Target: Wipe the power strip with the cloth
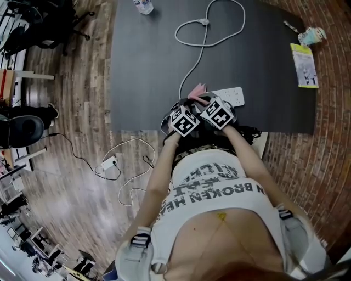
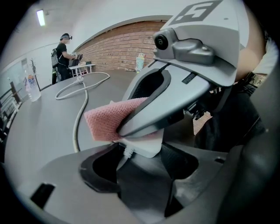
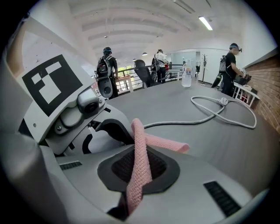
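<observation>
Seen from the head view, a dark grey rectangular table (image 1: 142, 71) stands on a wood-plank floor (image 1: 71, 164). A person leans over the table's 6 o'clock edge with a grey hand-held gripper in each hand.

The white plastic power strip (image 1: 229, 97) lies flat near that 6 o'clock edge, its long side running toward 3 o'clock. Its white cable (image 1: 193, 66) leaves the end nearest the grippers, runs toward 12 o'clock and loops near the far edge.

The left gripper (image 2: 142, 164) has its jaws partly spread, one on each side of the strip's cable end, and closed against it.

The right gripper (image 3: 138, 157), just beside the left one at its 3 o'clock, has its jaws pressed together on a pink woven cloth (image 3: 166, 143). A fold of the cloth stands up between the jaws, and the free part lies beyond the tips on top of the strip's near end.

A clear plastic bottle (image 1: 143, 5) stands at the table's 12 o'clock edge. A yellow-green leaflet (image 1: 304, 65) lies at the 2 o'clock corner.
</observation>
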